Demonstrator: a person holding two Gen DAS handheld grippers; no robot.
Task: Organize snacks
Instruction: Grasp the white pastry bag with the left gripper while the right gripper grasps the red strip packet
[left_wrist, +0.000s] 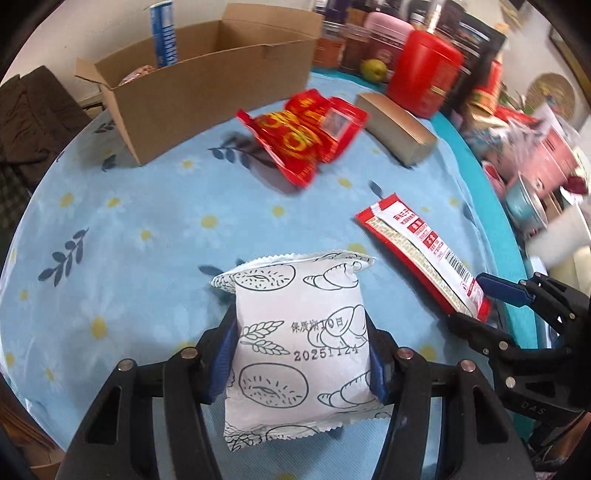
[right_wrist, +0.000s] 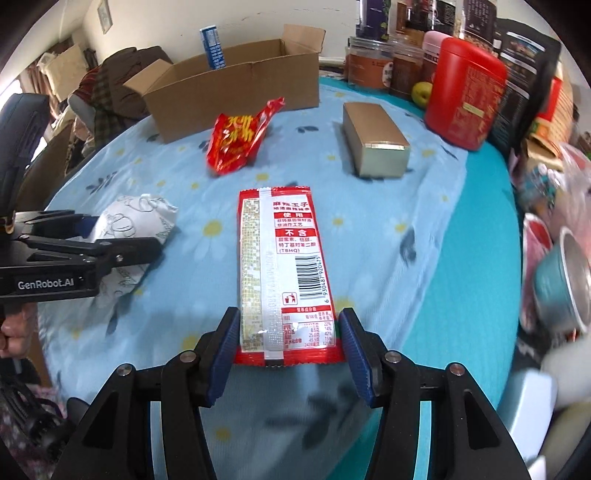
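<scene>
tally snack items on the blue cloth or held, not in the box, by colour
White bread packet, held in the left gripper: 1
Red-and-white packet, held in the right gripper: 1
Red crinkled bags: 1
Gold boxes: 1
Total: 4

The left tool (left_wrist: 302, 354) is made of black plastic arms with long cut-out slots and round silver screws at the joints. Its fingers carry ribbed blue pads (left_wrist: 221, 360). The right tool (right_wrist: 287, 354) has the same build. Seen from the side, the left tool body shows white lettering "GenRobot.AI". A bare hand (right_wrist: 11, 338) holds its grip.
</scene>
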